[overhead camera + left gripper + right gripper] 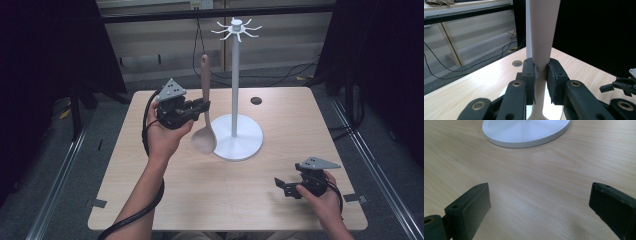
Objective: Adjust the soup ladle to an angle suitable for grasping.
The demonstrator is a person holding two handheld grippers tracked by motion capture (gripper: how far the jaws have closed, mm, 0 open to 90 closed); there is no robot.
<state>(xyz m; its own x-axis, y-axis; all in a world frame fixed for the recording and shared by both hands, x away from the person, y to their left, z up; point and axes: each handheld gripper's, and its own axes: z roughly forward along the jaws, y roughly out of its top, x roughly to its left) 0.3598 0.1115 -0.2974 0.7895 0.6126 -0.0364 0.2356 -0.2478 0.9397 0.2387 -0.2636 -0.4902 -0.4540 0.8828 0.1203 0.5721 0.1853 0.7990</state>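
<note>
— Gripping the wooden spoon point(204, 107) by its handle, left gripper point(200, 106) raised above the table point(165, 195), left of centre. Spoon upright, bowl down, hanging just left of the white stand point(235, 80) and overlapping its round base from above.

— Confirmed up close from the left gripper view: pads point(554, 77) clamped on either side of the handle point(541, 37), stand's pole directly behind. Seen there too, small at far right: the other gripper, low over the table.

— Resting near the right front corner in the high view, right gripper point(283, 186), held in a hand point(325, 197), nothing in it.

— Spread wide in its own view, jaws apart over bare wood, only the base's white rim point(524, 143) beyond. Hooks at the stand's top point(236, 27): visible from high up alone.
</note>
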